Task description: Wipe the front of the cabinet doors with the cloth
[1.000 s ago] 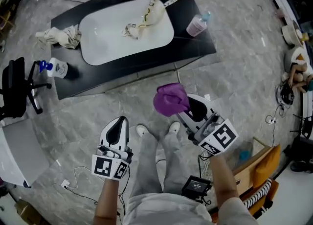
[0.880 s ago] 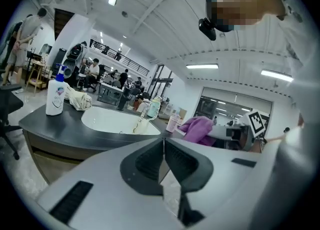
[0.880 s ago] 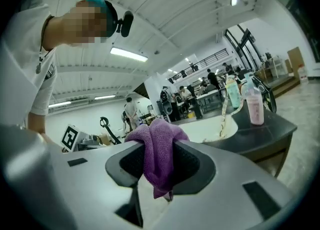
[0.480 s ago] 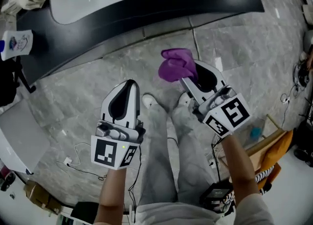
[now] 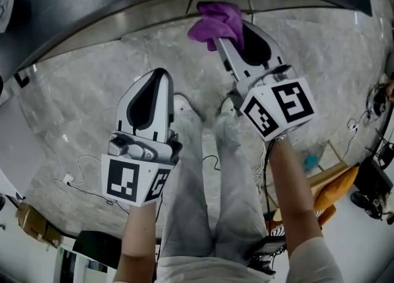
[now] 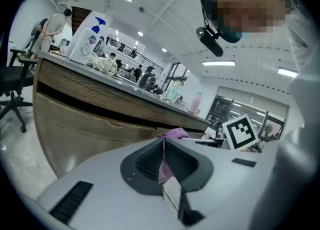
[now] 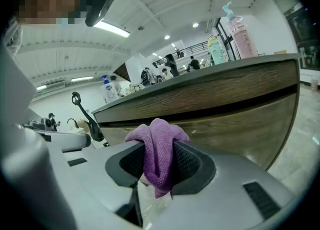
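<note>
The grey marble floor [image 5: 74, 109] fills most of the head view. The black worktop [image 5: 123, 2] runs as a band across the frame from 10 o'clock to 2 o'clock. Below its edge, both gripper views show the brown wood-grain cabinet doors [image 7: 240, 106], with a dark gap between the upper band and the lower panels. The person's legs [image 5: 209, 177], in grey trousers, extend from 6 o'clock toward the centre, between the two grippers.

The left gripper [image 5: 161, 77] sits at 9 o'clock of centre, over the floor and well apart from the cabinet. Its fingers are pressed together with nothing between them; the purple seen past them in the left gripper view lies beyond.

The right gripper [image 5: 229, 37] is at 1 o'clock, pointed at the cabinet. Its fingers pinch the purple cloth [image 5: 215, 20], which bunches above the fingertips and hangs down between the pads. The cloth is close to the cabinet front, just under the worktop edge; contact with the door cannot be determined.

A pink bottle [image 7: 241, 36] and a green bottle [image 7: 216, 49] stand on the worktop at 1 o'clock in the right gripper view. A white cable [image 5: 79, 176] lies on the floor at 8 o'clock.
</note>
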Motion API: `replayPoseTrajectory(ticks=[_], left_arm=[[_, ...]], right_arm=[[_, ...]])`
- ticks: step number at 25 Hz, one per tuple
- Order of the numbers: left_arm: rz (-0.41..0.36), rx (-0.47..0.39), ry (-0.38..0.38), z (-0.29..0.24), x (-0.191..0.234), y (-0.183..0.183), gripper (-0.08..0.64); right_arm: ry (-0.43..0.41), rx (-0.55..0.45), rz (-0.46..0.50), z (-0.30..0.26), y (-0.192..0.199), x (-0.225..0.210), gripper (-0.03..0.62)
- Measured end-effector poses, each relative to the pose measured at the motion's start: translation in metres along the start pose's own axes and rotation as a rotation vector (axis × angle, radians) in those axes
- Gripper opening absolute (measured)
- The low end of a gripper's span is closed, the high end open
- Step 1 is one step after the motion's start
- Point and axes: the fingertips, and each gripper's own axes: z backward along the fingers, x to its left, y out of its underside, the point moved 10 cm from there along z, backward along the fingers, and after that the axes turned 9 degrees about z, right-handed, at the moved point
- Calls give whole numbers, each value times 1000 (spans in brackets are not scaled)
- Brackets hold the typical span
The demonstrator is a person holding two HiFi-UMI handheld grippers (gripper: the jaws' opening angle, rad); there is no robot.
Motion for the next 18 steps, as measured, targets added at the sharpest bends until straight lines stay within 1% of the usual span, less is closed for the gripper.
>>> replayPoseTrajectory(ticks=[2, 5, 8, 10, 13, 18], left_arm=[[-22, -6, 23, -12, -1, -3, 17], [-50, -12, 54, -24, -4, -7, 17], [-52, -15, 53, -27, -3, -8, 17], [-49, -22, 34, -27, -2, -7, 17], [-32, -28, -13, -24, -3, -4, 17], [-17, -37, -79, -26, -17, 6, 17]], right_arm=[[16, 0, 13, -9, -5, -2, 135], [38, -1, -3, -22, -8, -5, 135], [52, 1, -33, -35, -7, -8, 135], [68, -3, -58, -42, -7, -14, 135], [81, -4, -89, -47, -10, -20, 135], [64, 18, -50, -42, -11, -35, 135]])
